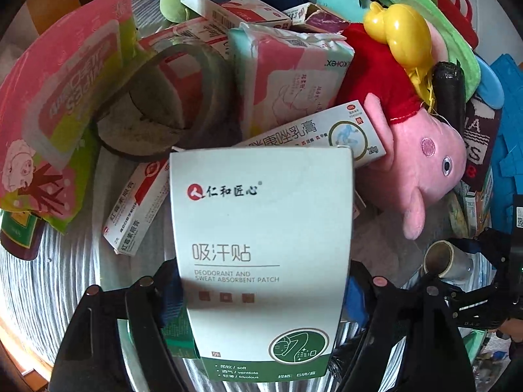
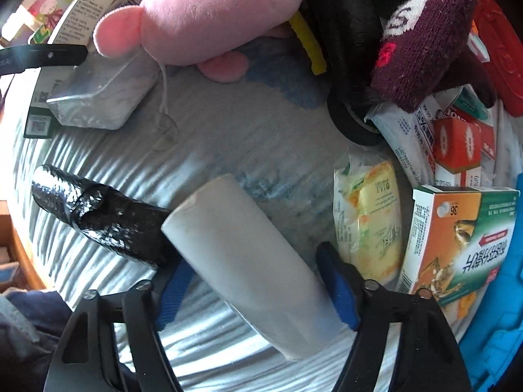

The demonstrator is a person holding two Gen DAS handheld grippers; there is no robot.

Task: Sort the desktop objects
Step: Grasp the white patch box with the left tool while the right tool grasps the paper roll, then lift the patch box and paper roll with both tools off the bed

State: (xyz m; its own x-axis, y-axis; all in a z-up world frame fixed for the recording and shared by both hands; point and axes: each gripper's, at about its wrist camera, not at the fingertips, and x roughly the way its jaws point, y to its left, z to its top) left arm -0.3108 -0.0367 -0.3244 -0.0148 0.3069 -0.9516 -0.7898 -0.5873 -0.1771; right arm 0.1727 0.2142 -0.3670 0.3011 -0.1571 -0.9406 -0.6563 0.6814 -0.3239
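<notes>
One sweat-patch box (image 1: 261, 254) is clamped in the left hand-held gripper (image 1: 258, 297), one grey roll (image 2: 248, 261) in the right hand-held gripper (image 2: 258, 290).

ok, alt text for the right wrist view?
The right gripper is shut on a white roll above a striped cloth. A black wrapped roll lies left, a pink pig plush at top, medicine boxes at right.
</notes>
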